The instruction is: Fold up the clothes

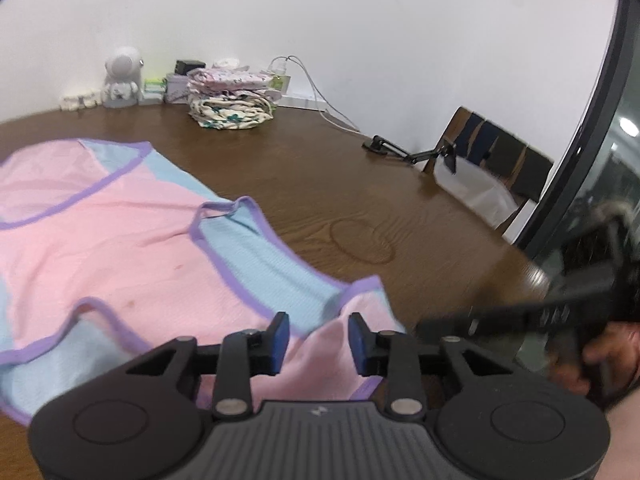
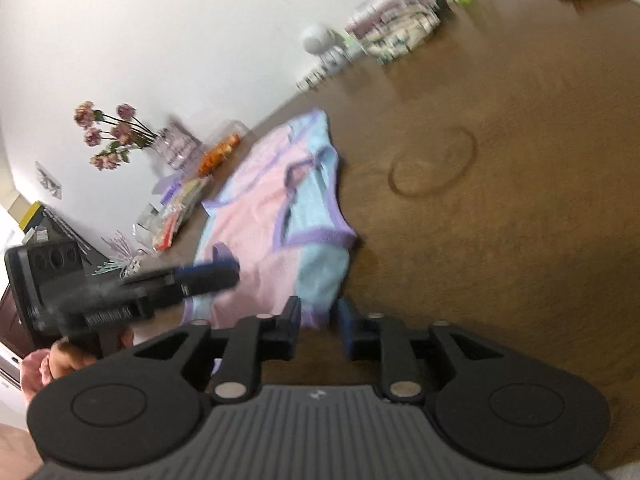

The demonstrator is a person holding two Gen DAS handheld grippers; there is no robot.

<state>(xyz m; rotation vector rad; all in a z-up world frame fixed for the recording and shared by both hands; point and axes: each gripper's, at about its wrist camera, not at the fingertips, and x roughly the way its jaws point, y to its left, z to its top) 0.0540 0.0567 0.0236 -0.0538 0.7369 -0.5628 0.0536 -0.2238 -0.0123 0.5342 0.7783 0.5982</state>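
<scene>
A pink and light-blue sleeveless garment with purple trim (image 1: 132, 248) lies spread on the brown wooden table (image 1: 360, 200). My left gripper (image 1: 318, 344) is open, its blue pads just above the garment's near right corner, holding nothing. My right gripper (image 2: 319, 326) is open and empty, hovering over the garment's near hem (image 2: 316, 264). The right gripper also shows at the right edge of the left wrist view (image 1: 520, 316), blurred. The left gripper shows in the right wrist view (image 2: 208, 276) above the pink cloth.
A stack of folded clothes (image 1: 230, 100) sits at the table's far edge beside a white astronaut figure (image 1: 121, 78) and small boxes. A black desk stand (image 1: 412, 152) and chair (image 1: 496, 160) are at the right. Flowers in a vase (image 2: 120, 136) and packets (image 2: 180, 208) lie beyond the garment.
</scene>
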